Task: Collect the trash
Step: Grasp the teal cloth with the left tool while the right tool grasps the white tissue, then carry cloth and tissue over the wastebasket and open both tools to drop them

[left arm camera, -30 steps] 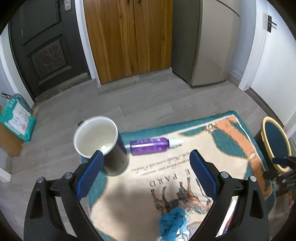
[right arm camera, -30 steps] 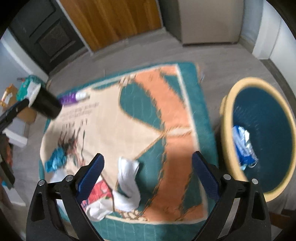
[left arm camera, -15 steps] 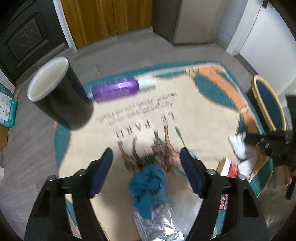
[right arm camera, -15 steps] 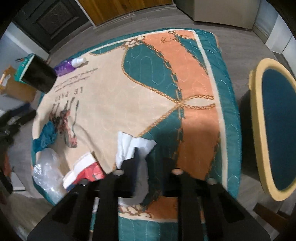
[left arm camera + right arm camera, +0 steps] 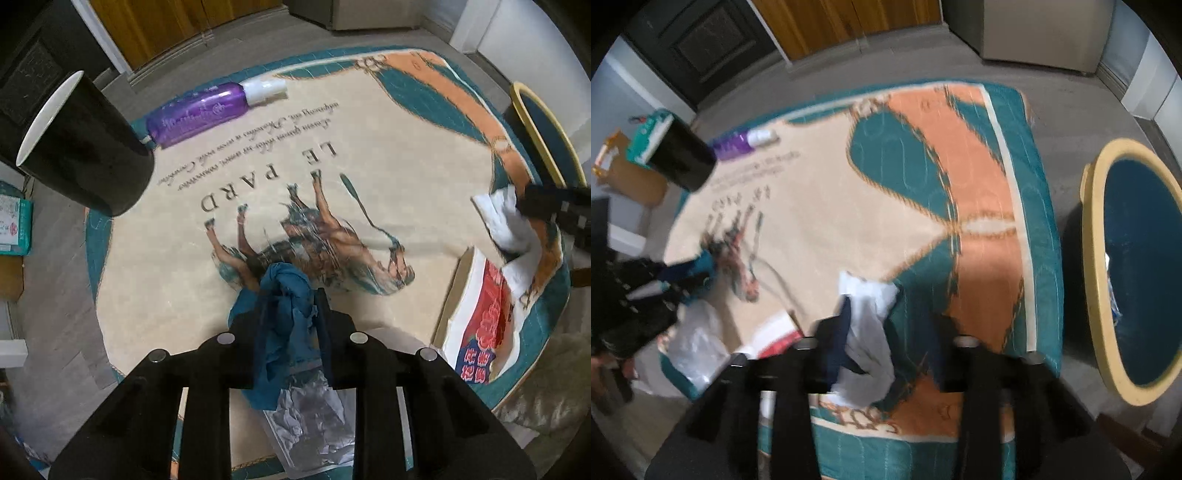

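A crumpled blue wad [image 5: 284, 280] lies on the patterned tablecloth [image 5: 388, 147]. My left gripper [image 5: 290, 299] points down over it, jaws closing, and both pads press the wad's sides. A crumpled white tissue [image 5: 868, 314] lies near the cloth's front edge. My right gripper [image 5: 890, 321] straddles it with jaws opening. The tissue rests against the left finger, and a gap shows on the right finger's side. The right gripper [image 5: 554, 206] also shows in the left wrist view beside the tissue [image 5: 506, 221]. A yellow-rimmed blue bin [image 5: 1089, 258] stands right of the table.
A black cup [image 5: 85, 147] and a purple bottle [image 5: 199, 114] lie at the far left of the cloth. A red and white packet [image 5: 484, 321] and a crinkled silver bag [image 5: 314, 417] lie near the front edge. A wrapper [image 5: 1112, 295] sits in the bin.
My left gripper came down over the blue wad and its jaws narrowed onto it. My right gripper went from wide to shut at the white tissue, then widened again.
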A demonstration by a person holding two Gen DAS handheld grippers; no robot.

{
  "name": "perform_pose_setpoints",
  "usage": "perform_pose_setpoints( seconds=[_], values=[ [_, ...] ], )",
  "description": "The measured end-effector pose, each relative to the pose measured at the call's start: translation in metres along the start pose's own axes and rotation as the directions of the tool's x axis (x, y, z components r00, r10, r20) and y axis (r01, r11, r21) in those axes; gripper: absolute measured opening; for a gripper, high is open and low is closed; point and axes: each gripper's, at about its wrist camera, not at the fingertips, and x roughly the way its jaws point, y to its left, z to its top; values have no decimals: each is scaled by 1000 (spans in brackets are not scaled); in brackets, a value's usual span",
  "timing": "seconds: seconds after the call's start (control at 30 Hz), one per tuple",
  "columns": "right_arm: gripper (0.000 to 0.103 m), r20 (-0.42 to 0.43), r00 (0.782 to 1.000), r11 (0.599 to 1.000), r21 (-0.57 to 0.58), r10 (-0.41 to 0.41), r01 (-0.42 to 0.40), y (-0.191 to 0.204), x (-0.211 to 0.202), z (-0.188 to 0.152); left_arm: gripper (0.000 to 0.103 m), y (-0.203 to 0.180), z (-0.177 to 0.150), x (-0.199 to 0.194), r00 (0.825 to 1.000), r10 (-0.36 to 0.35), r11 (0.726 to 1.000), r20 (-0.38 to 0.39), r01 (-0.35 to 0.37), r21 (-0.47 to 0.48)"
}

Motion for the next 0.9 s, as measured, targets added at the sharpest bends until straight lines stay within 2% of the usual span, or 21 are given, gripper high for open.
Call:
perform_pose_setpoints(
  seconds=[0.07,0.1,0.2,0.23,0.43,0.53,0.9],
  values=[
    [42,-21,1000,1000,-8,-1,0,2,6,-4,23,2,4,-9,999,24,1000,44,-24,-6],
    [38,-36,999,1000,-17,0,-1,3,10,-5,23,3,6,-13,998,26,1000,65,-25,-10],
    [9,-40,999,999,-33,-13,11,6,14,-5,22,6,12,-28,991,12,999,132,-8,-32],
    [6,-24,1000,1000,-30,-10,9,6,11,-4,22,7,14,-33,988,5,999,154,1,-37],
    [4,102,994,999,7,31,-32,-2,-24,13,22,-10,30,-66,964,-23,1000,264,26,-6],
    [4,152,988,1000,2,27,-27,-3,-42,18,22,-26,42,-77,953,-39,999,301,33,26],
    [4,325,946,999,31,-5,-5,-30,-113,32,22,-73,63,-103,919,-89,993,384,51,108]
  ],
)
